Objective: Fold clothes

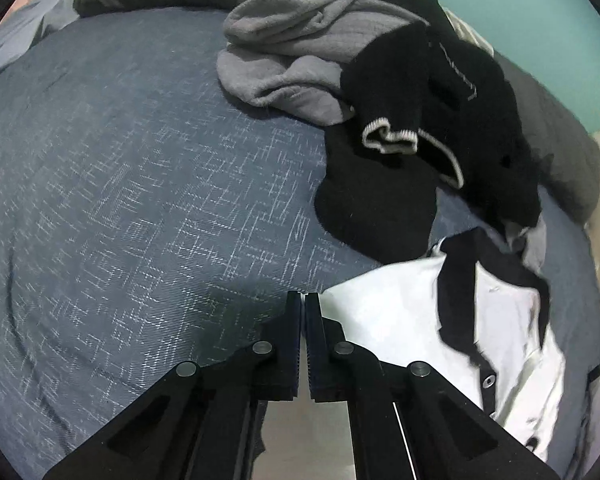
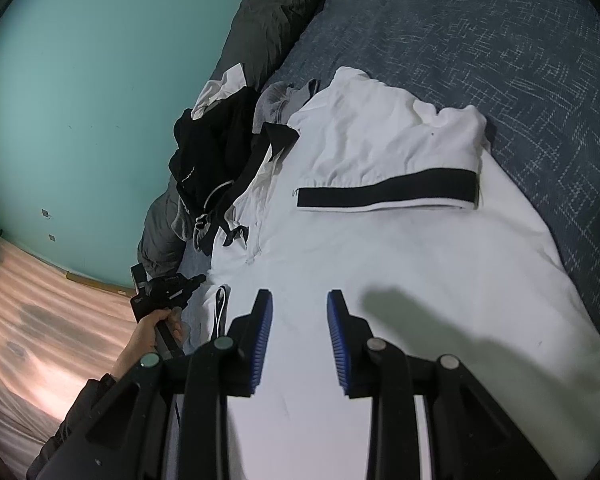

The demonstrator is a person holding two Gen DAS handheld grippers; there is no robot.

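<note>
Our left gripper (image 1: pixel 303 300) is closed at the edge of the white polo shirt (image 2: pixel 400 264), which lies on the blue bedspread (image 1: pixel 140 184). We cannot tell whether cloth is pinched. Our right gripper (image 2: pixel 299 300) hovers parted above it; we should pin the body while folding.

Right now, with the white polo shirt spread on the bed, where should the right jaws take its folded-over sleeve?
Grip the white polo shirt at the free corner of its black-banded sleeve cuff, on the end nearest the blue bedspread. Come from that open side: the cuff lies flat on the body with its edge exposed there, while the pile of black clothes crowds the other end.
</note>
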